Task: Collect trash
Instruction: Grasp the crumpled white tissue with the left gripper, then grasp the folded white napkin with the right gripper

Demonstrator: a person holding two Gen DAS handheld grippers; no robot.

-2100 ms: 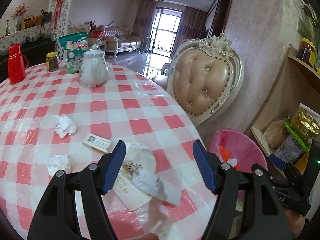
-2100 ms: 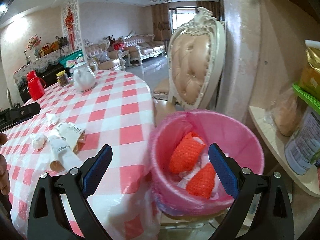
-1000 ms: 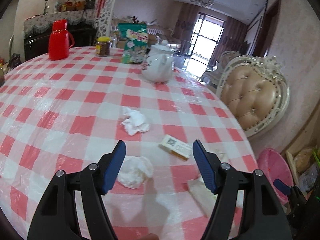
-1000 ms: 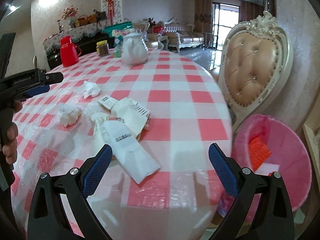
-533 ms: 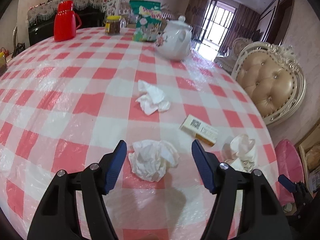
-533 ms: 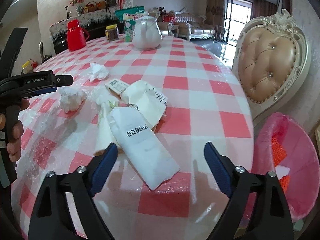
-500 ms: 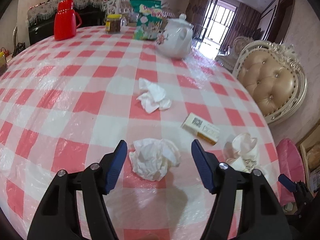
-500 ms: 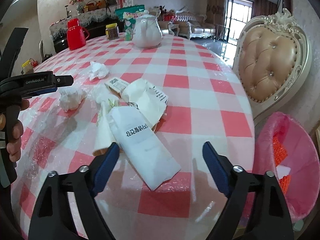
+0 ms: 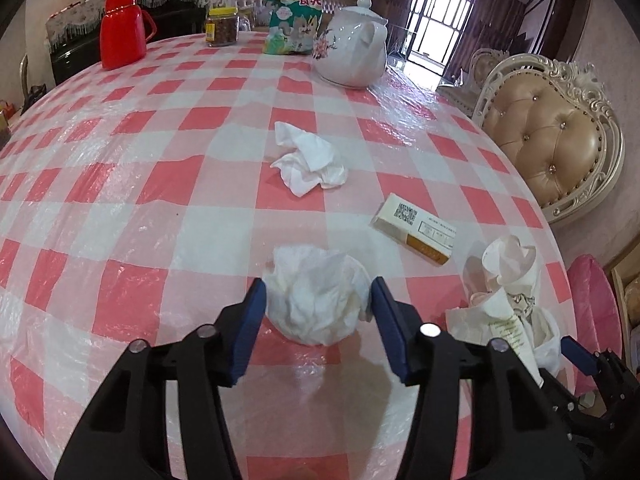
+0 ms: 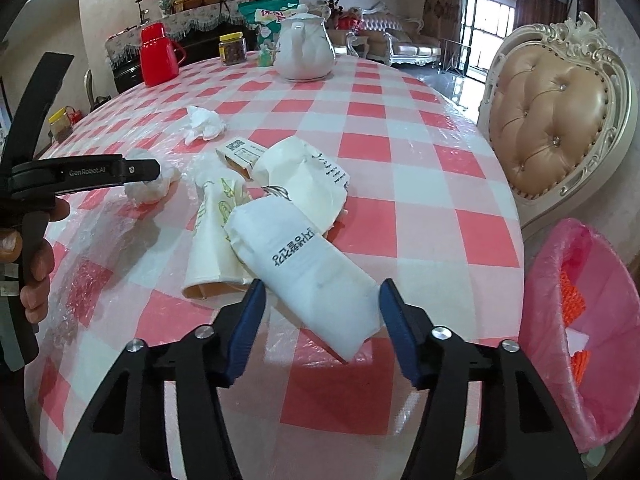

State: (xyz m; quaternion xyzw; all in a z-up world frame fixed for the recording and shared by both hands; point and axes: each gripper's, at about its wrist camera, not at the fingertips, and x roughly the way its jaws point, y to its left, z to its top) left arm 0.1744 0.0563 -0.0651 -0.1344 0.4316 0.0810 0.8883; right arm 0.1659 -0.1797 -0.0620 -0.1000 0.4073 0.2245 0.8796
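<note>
1. Nearest to us, the left gripper [image 9: 318, 300] has its jaws spread on either side of a crumpled tissue [image 9: 316, 294] lying on the checked tablecloth [image 9: 160, 184]; the blue pads sit right at its flanks, but we cannot tell whether they press it
2. The right gripper [image 10: 320, 306] likewise stands with jaws apart, straddling the near end of a white paper bag [image 10: 300, 264] with black print, which lies flat on the cloth
3. Just beyond that bag we see a cream paper sleeve [image 10: 212, 232] and another cream bag [image 10: 304, 180], all overlapping in one heap
4. A small carton [image 9: 414, 234] with a QR code lies just behind the heap, and a second crumpled tissue [image 9: 308, 160] sits farther in
5. To the right, below the table edge, stands the pink-lined bin [image 10: 580, 320] with orange netting inside, next to the padded chair [image 10: 556, 120]
6. Farthest off we see a white teapot [image 9: 352, 56], a green snack bag [image 9: 294, 20], a jar [image 9: 222, 28] and a red flask [image 9: 120, 34]
</note>
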